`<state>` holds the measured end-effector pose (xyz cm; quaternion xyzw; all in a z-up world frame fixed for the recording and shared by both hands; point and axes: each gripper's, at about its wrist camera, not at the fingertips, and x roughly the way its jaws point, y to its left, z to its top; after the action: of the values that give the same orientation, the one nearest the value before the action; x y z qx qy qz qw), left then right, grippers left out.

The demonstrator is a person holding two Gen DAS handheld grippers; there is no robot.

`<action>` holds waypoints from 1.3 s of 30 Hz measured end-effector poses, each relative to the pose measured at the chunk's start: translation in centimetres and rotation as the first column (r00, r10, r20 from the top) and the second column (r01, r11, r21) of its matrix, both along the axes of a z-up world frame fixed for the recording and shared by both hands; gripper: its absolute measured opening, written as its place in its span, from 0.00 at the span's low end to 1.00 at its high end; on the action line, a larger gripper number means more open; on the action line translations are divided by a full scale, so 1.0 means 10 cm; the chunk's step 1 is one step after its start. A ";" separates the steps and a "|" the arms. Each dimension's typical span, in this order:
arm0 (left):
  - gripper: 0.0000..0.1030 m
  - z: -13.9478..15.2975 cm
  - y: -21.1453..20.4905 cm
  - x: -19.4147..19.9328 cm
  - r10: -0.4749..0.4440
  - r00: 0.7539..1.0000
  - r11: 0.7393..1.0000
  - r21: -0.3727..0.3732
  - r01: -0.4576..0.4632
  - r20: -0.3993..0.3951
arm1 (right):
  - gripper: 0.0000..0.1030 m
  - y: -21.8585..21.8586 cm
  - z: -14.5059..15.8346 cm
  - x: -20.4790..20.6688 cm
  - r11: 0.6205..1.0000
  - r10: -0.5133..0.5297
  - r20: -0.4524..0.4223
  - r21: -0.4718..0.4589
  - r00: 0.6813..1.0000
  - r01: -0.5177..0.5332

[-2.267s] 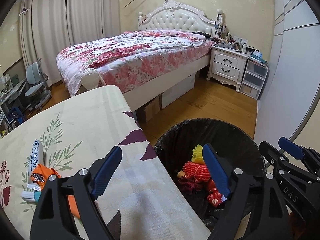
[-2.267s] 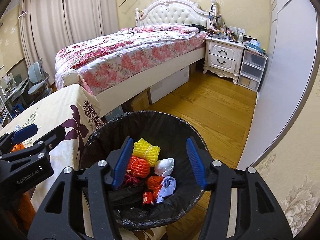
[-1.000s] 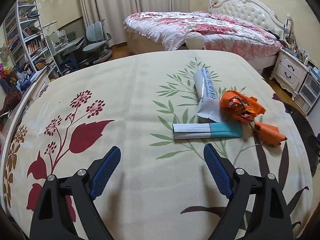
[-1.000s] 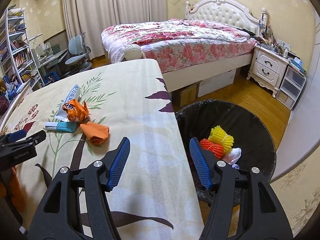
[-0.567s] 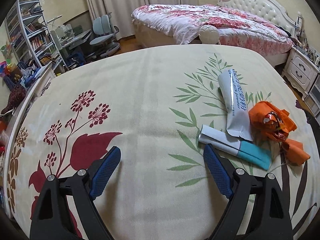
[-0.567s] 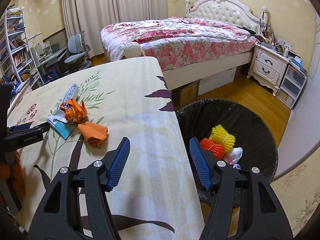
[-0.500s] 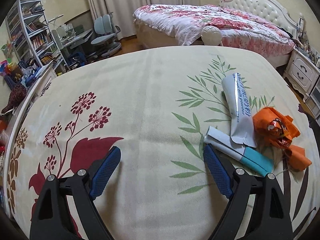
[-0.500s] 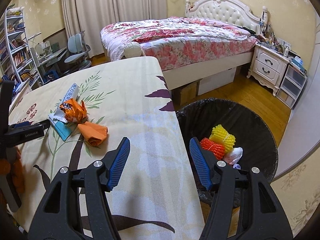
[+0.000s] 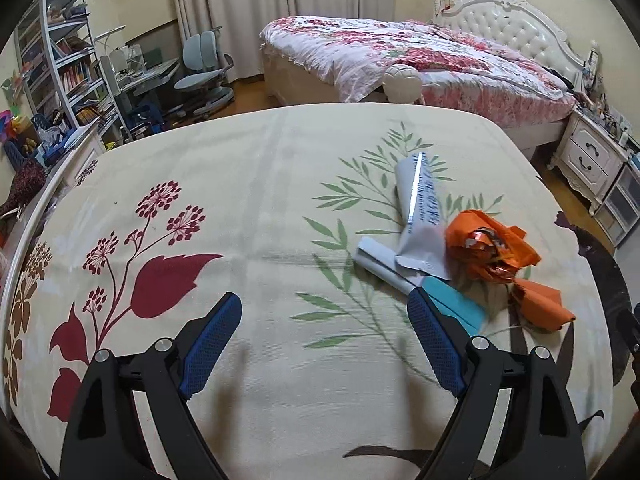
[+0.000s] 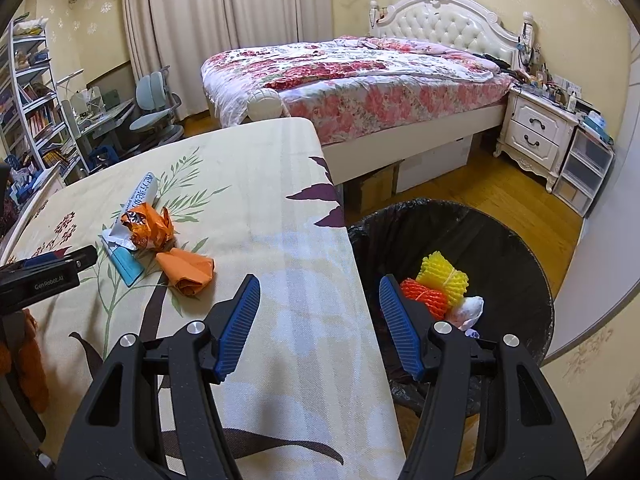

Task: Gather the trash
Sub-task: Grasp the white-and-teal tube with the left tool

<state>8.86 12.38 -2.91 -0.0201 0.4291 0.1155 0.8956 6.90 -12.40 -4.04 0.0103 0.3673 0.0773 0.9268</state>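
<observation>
left tongs (image 9: 324, 344) gaped wide, empty, low over floral tablecloth (image 9: 248, 184). right tongs (image 10: 316, 320) also wide, empty, straddling table edge by black-lined bin (image 10: 520, 248). flat white-teal paper packet (image 9: 404, 276) lay just fwd-right of left tongs, long axis diagonal; left nearer.

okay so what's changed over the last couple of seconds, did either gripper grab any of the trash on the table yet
No grab yet. The left gripper swung from over the bin to the table and now closes in on the blue-and-white wrapper, jaws open. The right gripper pulled back from the bin to the table edge, open. The wrappers and orange scraps haven't moved.
</observation>
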 end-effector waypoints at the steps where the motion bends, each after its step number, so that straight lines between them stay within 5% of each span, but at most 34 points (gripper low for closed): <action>1: 0.82 0.00 -0.06 0.02 -0.011 1.000 1.000 0.006 0.011 -0.002 | 0.59 -0.01 0.00 0.00 1.000 -0.001 -0.001 0.003 1.000 0.001; 13: 0.82 -0.16 -0.35 0.32 -0.008 0.998 1.000 0.027 0.009 -0.055 | 0.59 -0.09 -0.03 0.03 0.999 -0.010 -0.012 0.038 1.000 0.011; 25: 0.83 -0.16 -0.07 -0.09 -0.018 0.999 1.000 0.013 0.018 -0.050 | 0.59 0.04 -0.07 0.00 0.999 0.018 -0.023 0.032 1.000 -0.017; 39: 0.83 -0.18 -0.05 0.00 0.003 0.998 1.000 -0.025 -0.004 -0.059 | 0.59 0.12 -0.04 -0.06 0.999 0.031 -0.020 0.021 0.999 -0.031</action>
<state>8.81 11.84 -4.71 -0.0289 0.4569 0.1122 0.8819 6.30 -11.18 -4.43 0.0149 0.3761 0.0952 0.9215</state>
